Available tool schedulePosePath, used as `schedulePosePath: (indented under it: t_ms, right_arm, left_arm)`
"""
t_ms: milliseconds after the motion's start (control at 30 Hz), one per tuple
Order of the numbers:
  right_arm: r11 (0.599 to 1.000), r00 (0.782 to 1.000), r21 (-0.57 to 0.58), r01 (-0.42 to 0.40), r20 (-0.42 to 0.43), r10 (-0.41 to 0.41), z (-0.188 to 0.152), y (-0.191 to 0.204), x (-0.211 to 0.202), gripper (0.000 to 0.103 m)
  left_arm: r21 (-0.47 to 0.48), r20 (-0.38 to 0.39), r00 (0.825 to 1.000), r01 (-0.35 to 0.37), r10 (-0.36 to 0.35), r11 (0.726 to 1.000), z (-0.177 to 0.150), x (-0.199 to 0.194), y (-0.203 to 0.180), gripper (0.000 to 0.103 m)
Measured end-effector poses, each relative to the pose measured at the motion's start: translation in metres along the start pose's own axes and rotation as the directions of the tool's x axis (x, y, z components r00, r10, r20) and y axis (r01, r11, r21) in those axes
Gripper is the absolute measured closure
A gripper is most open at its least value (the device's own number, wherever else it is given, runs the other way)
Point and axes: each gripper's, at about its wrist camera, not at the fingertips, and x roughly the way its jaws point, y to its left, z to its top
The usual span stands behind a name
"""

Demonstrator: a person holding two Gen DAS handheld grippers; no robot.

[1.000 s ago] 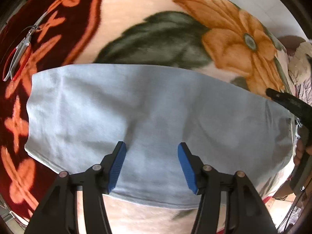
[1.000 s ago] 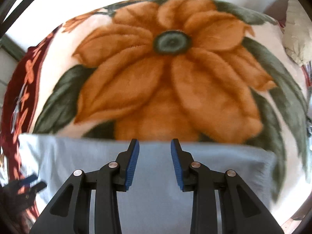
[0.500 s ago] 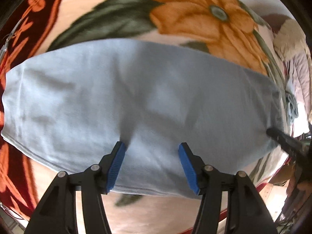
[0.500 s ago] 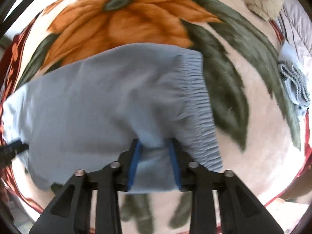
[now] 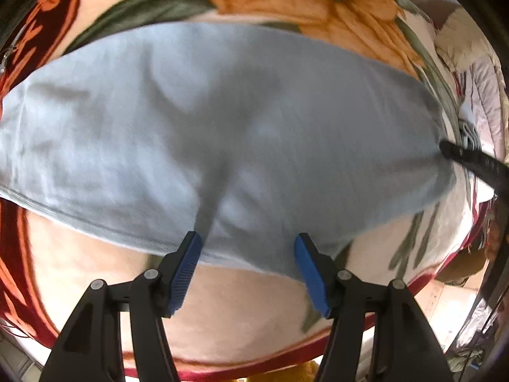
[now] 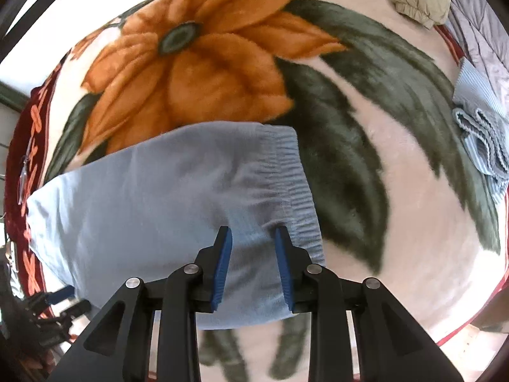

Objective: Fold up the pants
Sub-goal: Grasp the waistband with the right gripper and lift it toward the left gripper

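Matt light-blue knit pants (image 6: 152,210) on plush fleece blanket (image 6: 397,222)

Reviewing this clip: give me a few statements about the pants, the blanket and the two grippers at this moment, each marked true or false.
1. The light blue fabric pants lie on a plush blanket with a big orange flower. True.
2. The pants' gathered elastic waistband sits beside the right gripper. True.
3. The left gripper holds a pair of scissors. False: its jaws are opening over the pants' near edge, with only blue fabric between them.
4. The pants are dark red. False: they are light blue; dark red is the blanket's border.
5. A second bluish ribbed garment lies at the blanket's right edge. True.
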Motion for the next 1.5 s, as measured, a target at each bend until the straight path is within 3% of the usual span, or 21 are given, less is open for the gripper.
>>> schedulePosePath:
  t_ms: [133, 267, 333, 400, 533, 700, 733, 967, 1167, 1300, 1500]
  right_arm:
    - [0.997, 0.998, 0.038, -0.070, 0.008, 0.070, -0.006, 0.000, -0.014, 0.072]
    - [0.998, 0.999, 0.065, -0.021, 0.032, 0.019, -0.025, -0.009, -0.037, 0.068]
    - [0.994, 0.998, 0.092, 0.053, 0.028, -0.056, -0.036, -0.019, -0.040, 0.064]
    - [0.990, 0.997, 0.121, 0.071, 0.004, -0.072, -0.043, -0.028, -0.035, 0.063]
    - [0.979, 0.998, 0.200, 0.037, -0.061, -0.026, -0.047, -0.039, -0.007, 0.063]
    - [0.960, 0.998, 0.280, 0.004, -0.055, 0.012, -0.041, -0.044, 0.010, 0.063]
    - [0.959, 0.999, 0.284, 0.011, -0.033, -0.001, -0.040, -0.045, 0.007, 0.070]
    - [0.974, 0.992, 0.188, 0.127, -0.020, -0.126, -0.040, -0.043, 0.008, 0.072]
    - [0.977, 0.994, 0.184, 0.106, -0.023, -0.103, -0.035, -0.041, -0.007, 0.071]
    - [0.982, 0.990, 0.131, 0.138, 0.024, -0.142, -0.036, -0.027, -0.032, 0.067]
    - [0.991, 0.993, 0.092, 0.095, 0.058, -0.101, -0.038, -0.002, -0.056, 0.067]
  left_arm:
    - [0.046, 0.003, 1.000, -0.030, 0.030, 0.998, -0.003, 0.002, -0.011, 0.038]
    - [0.019, 0.001, 1.000, -0.021, 0.021, 1.000, -0.001, 0.002, -0.010, 0.038]
    - [0.002, -0.001, 1.000, -0.010, 0.010, 1.000, -0.001, 0.001, -0.009, 0.037]
    - [0.006, -0.004, 1.000, -0.012, 0.012, 1.000, -0.002, 0.000, -0.007, 0.037]
    - [0.020, -0.009, 1.000, -0.027, 0.027, 0.999, -0.004, 0.001, -0.006, 0.036]
    - [0.032, -0.008, 0.999, -0.041, 0.041, 0.999, -0.003, 0.007, -0.014, 0.034]
    - [0.036, -0.008, 0.999, -0.044, 0.045, 0.998, -0.003, 0.008, -0.015, 0.033]
    - [0.060, 0.001, 0.998, -0.064, 0.064, 0.996, -0.005, 0.016, -0.022, 0.031]
    - [0.056, -0.007, 0.998, -0.061, 0.061, 0.997, -0.004, 0.015, -0.021, 0.031]
    - [0.019, -0.008, 0.999, -0.049, 0.049, 0.999, 0.003, 0.002, -0.011, 0.031]
    - [-0.041, 0.040, 0.997, -0.071, 0.073, 0.997, 0.008, -0.027, 0.016, 0.031]
